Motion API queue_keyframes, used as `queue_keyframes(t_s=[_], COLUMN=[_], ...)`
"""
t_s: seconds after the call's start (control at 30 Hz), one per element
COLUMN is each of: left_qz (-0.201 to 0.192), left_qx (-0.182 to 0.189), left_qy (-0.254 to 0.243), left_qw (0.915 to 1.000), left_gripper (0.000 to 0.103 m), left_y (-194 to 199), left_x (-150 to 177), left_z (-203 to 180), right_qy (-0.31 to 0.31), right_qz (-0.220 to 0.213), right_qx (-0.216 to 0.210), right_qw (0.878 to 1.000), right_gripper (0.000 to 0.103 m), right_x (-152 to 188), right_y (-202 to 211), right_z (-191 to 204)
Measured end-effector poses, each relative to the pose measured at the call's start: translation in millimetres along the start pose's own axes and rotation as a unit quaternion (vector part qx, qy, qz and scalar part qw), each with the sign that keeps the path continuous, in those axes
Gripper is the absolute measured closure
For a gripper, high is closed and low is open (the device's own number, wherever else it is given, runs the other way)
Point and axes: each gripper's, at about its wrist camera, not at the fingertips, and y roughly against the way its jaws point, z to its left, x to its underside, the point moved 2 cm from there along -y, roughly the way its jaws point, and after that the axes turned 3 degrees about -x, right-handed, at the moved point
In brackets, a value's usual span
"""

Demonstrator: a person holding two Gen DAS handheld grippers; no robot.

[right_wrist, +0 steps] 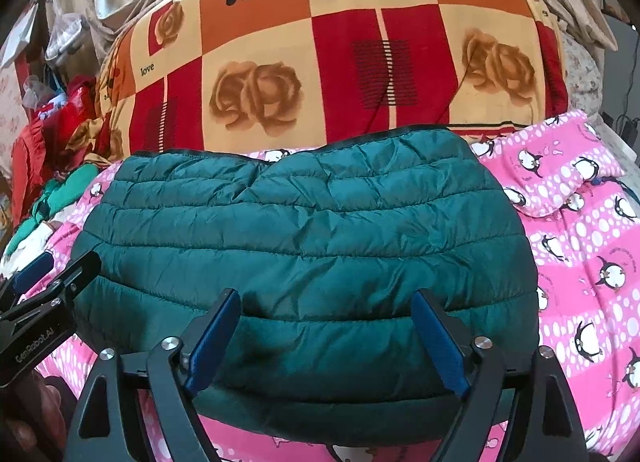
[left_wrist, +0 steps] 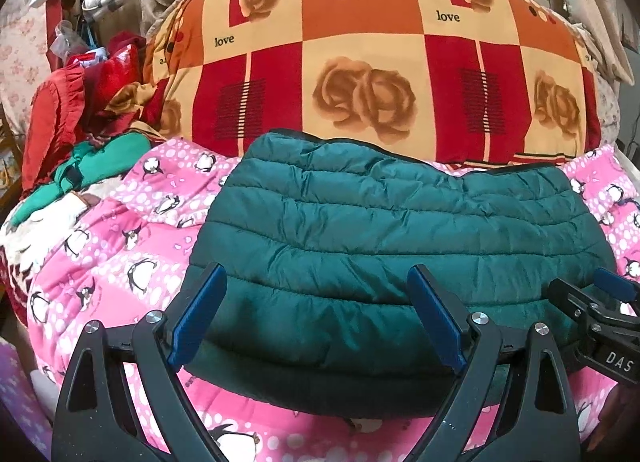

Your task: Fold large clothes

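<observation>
A dark green quilted puffer jacket (left_wrist: pixel 396 234) lies folded into a wide block on the pink penguin-print bedspread (left_wrist: pixel 100 262). It also shows in the right wrist view (right_wrist: pixel 304 230). My left gripper (left_wrist: pixel 318 282) is open, its blue-padded fingers spread over the jacket's near left part and holding nothing. My right gripper (right_wrist: pixel 326 308) is open over the jacket's near right part, empty. The right gripper shows at the right edge of the left wrist view (left_wrist: pixel 600 302), and the left gripper at the left edge of the right wrist view (right_wrist: pixel 44 286).
A big rolled quilt (left_wrist: pixel 380 62) with red, orange and cream squares and roses stands behind the jacket. A heap of red and green clothes (left_wrist: pixel 80 134) lies at the far left. Pink bedspread (right_wrist: pixel 580 262) stretches to the right.
</observation>
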Motion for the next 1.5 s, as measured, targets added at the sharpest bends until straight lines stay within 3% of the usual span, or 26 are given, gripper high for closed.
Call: queue_keyframes(t_s=[1.5], left_qz=[0.011], left_qx=[0.001], left_qy=[0.011], left_qw=[0.9999], left_gripper=[0.011], left_y=[-7.4], left_x=[1.2], left_z=[3.5], right_qy=[0.02], right_qz=[0.004], right_qx=[0.016], right_qw=[1.0], right_gripper=[0.014], right_x=[-1.2], right_y=[-9.1], right_z=[7.8])
